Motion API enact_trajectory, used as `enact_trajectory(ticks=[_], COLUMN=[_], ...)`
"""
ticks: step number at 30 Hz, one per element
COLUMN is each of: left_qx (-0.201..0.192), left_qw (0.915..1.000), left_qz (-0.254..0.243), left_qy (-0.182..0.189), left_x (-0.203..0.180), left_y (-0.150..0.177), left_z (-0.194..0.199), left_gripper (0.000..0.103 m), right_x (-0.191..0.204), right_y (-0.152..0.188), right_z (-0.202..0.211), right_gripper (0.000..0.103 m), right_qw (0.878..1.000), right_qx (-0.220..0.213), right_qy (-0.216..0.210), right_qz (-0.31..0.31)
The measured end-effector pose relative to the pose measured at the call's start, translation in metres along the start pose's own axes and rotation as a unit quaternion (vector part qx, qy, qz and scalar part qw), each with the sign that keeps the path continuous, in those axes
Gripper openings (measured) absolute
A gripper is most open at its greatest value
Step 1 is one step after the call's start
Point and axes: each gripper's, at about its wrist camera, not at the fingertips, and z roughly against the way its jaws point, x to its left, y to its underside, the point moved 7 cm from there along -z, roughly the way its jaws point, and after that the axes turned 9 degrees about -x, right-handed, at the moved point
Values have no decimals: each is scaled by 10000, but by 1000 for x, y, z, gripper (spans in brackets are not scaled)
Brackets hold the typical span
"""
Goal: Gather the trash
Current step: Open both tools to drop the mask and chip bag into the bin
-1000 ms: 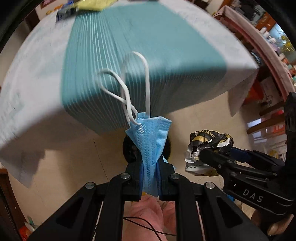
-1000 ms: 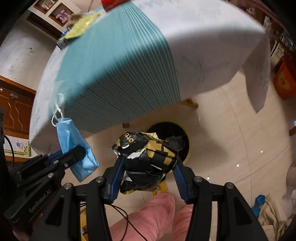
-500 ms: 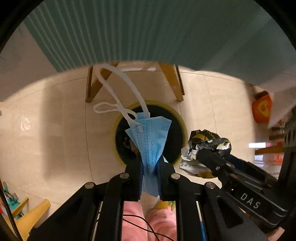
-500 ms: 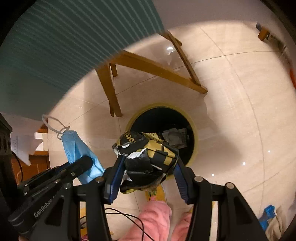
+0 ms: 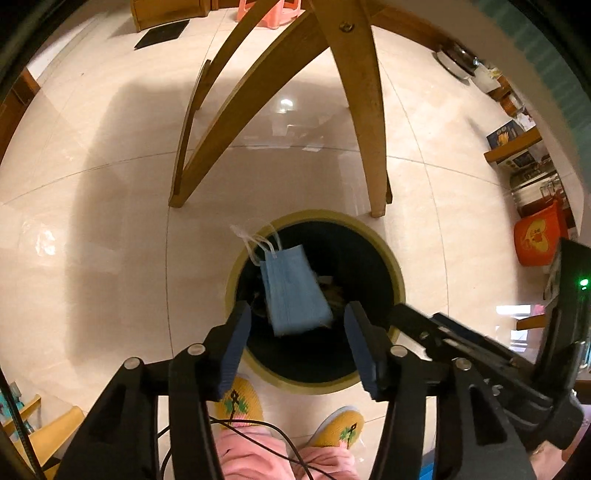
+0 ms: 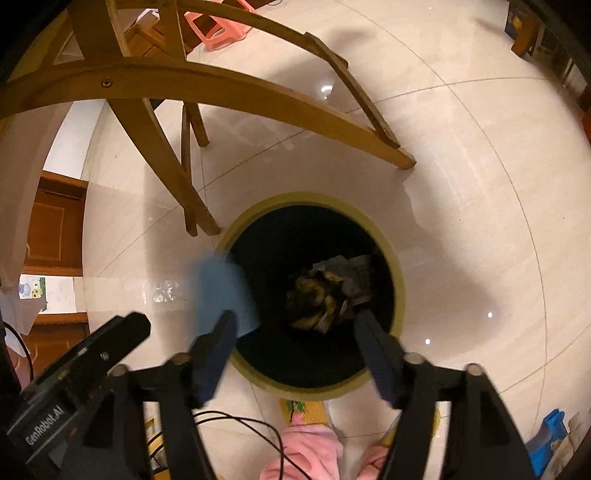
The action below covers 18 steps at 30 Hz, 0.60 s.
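Note:
A round black trash bin with a yellow rim (image 5: 395,273) (image 6: 399,280) stands on the tiled floor below both grippers. My left gripper (image 5: 297,317) is open above it. A blue face mask (image 5: 293,291) with white ear loops is in the air between its fingers, over the bin; it shows blurred in the right wrist view (image 6: 221,291). My right gripper (image 6: 297,325) is open above the bin. The crumpled black and yellow wrapper (image 6: 314,299) is inside the bin, blurred, beside grey trash.
Curved wooden table legs (image 5: 354,110) (image 6: 159,147) stand just behind the bin. An orange container (image 5: 539,240) is at the right. A pink stool (image 6: 221,29) is far back. The person's yellow slippers (image 5: 240,402) are at the near rim.
Both grippers dropped lower over the bin and opened. The mask left the left gripper's fingers and is falling. The wrapper left the right gripper and dropped into the bin.

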Motion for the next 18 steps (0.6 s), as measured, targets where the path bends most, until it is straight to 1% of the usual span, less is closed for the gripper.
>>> enact_trajectory(ticks=[3, 10, 14, 16, 18], left_qx=[8, -44, -46, -54, -114], left_qw=[10000, 9997, 9995, 9994, 9992], left_qz=[28, 64, 100, 120, 165], left_qy=[-55, -253, -312, -332, -341], left_x=[2, 7, 7, 6, 2], left_y=[1, 4, 5, 5, 1], left_z=[-1, 17, 38, 54, 78], left_gripper=[52, 52, 52, 52, 52], right_x=[0, 4, 8, 11, 14], right_y=[-2, -7, -9, -10, -12], right_z=[6, 23, 45, 61, 75], right_gripper=[74, 74, 74, 74, 74], right_qw=[9999, 9992, 9989, 9988, 9988], right_qx=[-98, -333, -414, -426, -446], right_qy=[37, 126, 120, 109, 77], right_qz=[38, 201, 200, 191, 203])
